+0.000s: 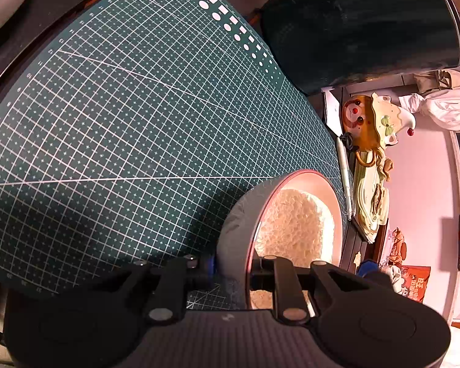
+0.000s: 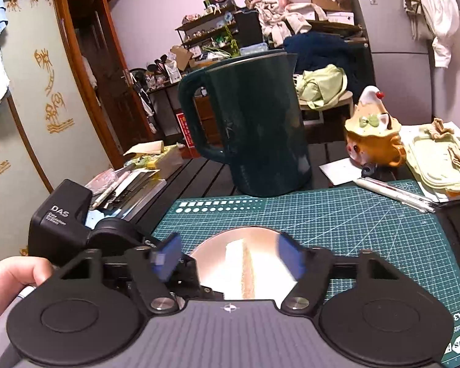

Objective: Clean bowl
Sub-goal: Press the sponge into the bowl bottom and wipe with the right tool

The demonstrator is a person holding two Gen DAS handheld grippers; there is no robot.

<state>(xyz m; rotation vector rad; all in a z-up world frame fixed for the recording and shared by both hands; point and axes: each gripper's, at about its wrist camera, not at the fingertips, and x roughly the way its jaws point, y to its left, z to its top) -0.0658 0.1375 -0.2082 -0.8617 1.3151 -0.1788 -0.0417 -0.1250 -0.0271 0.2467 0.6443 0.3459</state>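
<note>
Left wrist view
- left tool (image 1: 230,271): pinched tight on the bowl's rim, one finger outside the wall, the other inside
- bowl (image 1: 234,230): grey outside, pale pink inside, tipped up on its edge over the green cutting mat (image 1: 122,128), right in front of the camera
- cloth (image 1: 294,227): a fuzzy cream wad sat inside the bowl, filling most of it
- kettle (image 1: 362,27): big dark green thing at the far end of the mat
- extras: a teapot-ish ceramic figure (image 1: 371,122) with a cream lid and a pen (image 1: 345,174) lay just off the mat's edge

Right wrist view
- right tool (image 2: 227,259): blue pads spread apart, nothing squeezed between them; they looked smeared with blur
- cloth (image 2: 245,270): lay in the bowl (image 2: 260,239) between and beyond the pads; couldn't tell if either pad touched it
- left tool's housing (image 2: 61,220): black box labelled DAS at the bowl's left side
- hand (image 2: 9,285): fingers showed at the lower left corner
- kettle (image 2: 254,122): upright on the counter (image 2: 199,178) past the mat (image 2: 352,214), handle to the left
- lunch box (image 2: 441,159): pale green, far right, near the ceramic figure (image 2: 371,135)
</note>
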